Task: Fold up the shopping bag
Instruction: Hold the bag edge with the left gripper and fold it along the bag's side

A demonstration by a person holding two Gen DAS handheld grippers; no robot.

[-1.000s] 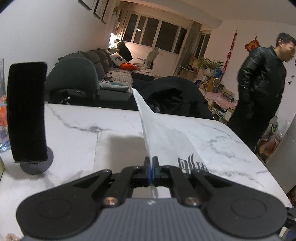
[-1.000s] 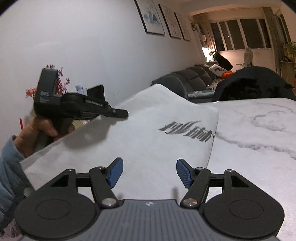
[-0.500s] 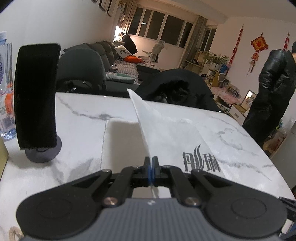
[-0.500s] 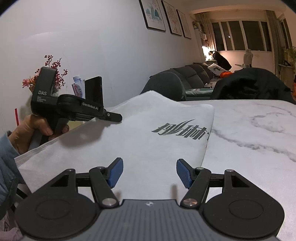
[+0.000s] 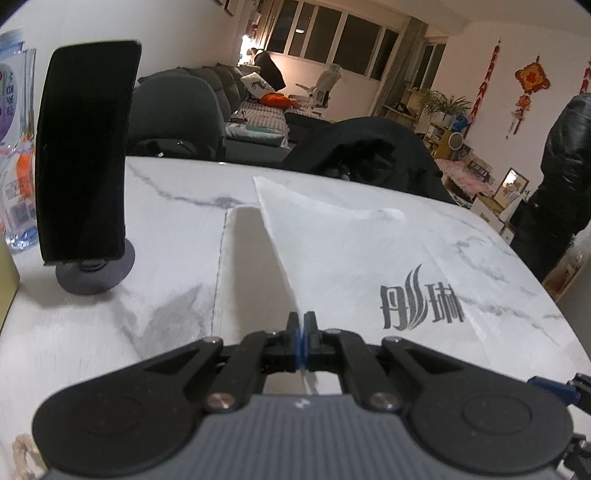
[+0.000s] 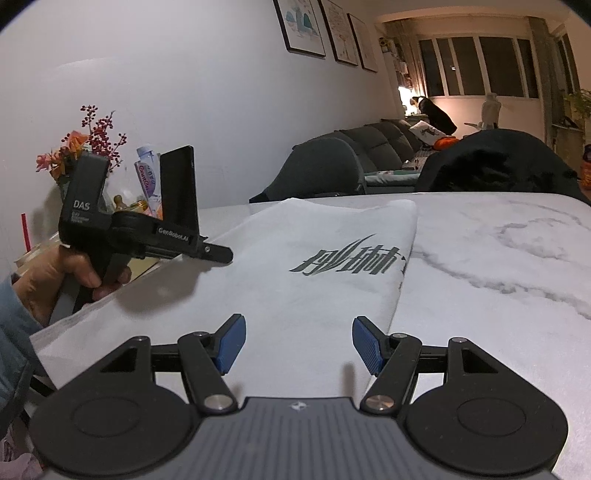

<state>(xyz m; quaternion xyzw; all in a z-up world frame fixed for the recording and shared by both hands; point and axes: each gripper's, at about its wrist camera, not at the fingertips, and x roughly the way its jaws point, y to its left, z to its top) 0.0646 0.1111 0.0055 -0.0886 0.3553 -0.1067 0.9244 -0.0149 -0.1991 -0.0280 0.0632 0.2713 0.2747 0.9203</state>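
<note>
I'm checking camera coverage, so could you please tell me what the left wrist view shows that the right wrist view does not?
Only the left wrist view: the left gripper shut on the bag's raised edge, and a person in a black jacket at right.
Only the right wrist view: the hand holding that gripper, flowers, framed pictures, and the right gripper open over the bag.
Both: the bag, its logo, the marble table, the phone on a stand.
</note>
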